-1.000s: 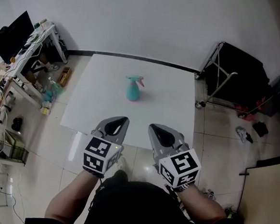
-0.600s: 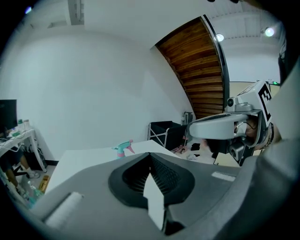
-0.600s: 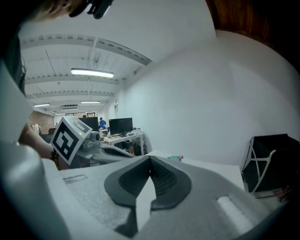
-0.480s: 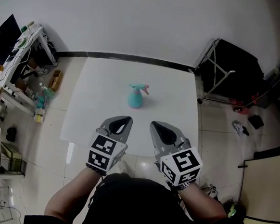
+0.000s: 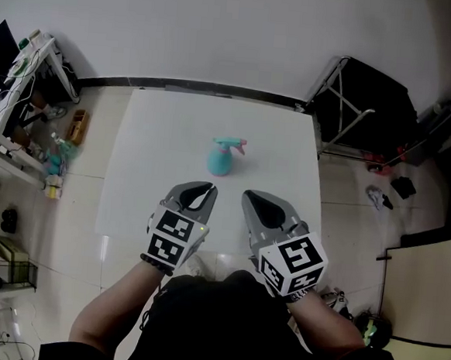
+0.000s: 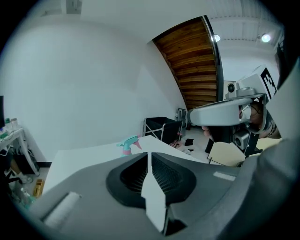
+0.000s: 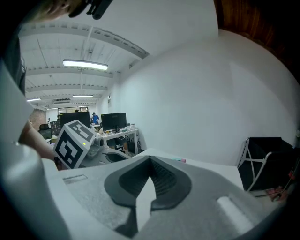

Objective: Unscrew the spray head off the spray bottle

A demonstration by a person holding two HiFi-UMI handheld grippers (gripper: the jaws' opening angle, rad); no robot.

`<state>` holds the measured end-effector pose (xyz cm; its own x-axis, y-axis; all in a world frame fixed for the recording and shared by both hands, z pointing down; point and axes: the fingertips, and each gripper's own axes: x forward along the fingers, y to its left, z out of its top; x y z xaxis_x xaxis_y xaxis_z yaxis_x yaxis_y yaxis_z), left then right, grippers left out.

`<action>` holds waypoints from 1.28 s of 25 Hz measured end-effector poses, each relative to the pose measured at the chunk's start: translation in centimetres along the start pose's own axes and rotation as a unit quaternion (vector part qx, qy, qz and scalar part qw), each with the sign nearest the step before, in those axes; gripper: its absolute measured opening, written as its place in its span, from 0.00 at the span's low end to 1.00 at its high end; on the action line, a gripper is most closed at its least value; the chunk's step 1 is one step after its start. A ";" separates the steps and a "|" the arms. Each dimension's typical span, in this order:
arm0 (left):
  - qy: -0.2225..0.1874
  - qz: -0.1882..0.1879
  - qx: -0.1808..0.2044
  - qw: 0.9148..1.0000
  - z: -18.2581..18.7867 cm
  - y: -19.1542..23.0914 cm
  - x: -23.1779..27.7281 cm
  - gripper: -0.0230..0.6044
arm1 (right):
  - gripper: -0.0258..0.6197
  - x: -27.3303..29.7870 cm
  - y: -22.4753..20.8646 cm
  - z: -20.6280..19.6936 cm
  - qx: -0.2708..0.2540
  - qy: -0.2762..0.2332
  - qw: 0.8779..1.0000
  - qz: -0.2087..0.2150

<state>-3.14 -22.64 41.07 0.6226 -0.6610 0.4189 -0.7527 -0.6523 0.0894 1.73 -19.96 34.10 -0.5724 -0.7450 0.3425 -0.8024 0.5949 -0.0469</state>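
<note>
I look down on a white table (image 5: 156, 170) set against a plain white wall (image 5: 222, 27). A dark skirting strip (image 5: 209, 90) runs where the wall meets the pale tiled floor (image 5: 76, 202). On the left stands a cluttered desk (image 5: 32, 67), and on the right a black folding rack (image 5: 371, 101) on a metal frame. A slanted wooden panel (image 6: 192, 61) rises above that rack. Off to the side, fluorescent tubes (image 7: 85, 64) light an office with monitors (image 7: 114, 121) on desks.
</note>
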 end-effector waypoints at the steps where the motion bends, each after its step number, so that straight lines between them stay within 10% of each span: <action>1: 0.002 0.000 -0.002 1.000 -0.1 0.2 0.3 0.11 | 0.03 0.2 -0.2 0.0 0.000 0.003 1.000 0.000; 32: 0.093 0.078 -0.050 0.991 -6.6 6.6 12.5 0.65 | 0.03 5.7 -8.1 -1.9 -0.012 0.065 0.994 0.089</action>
<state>-1.69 -32.75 52.85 0.4535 -0.6658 0.5925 -0.8602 -0.5010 0.0955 5.31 -28.40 38.22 -0.6775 -0.5831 0.4484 -0.6848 0.7224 -0.0952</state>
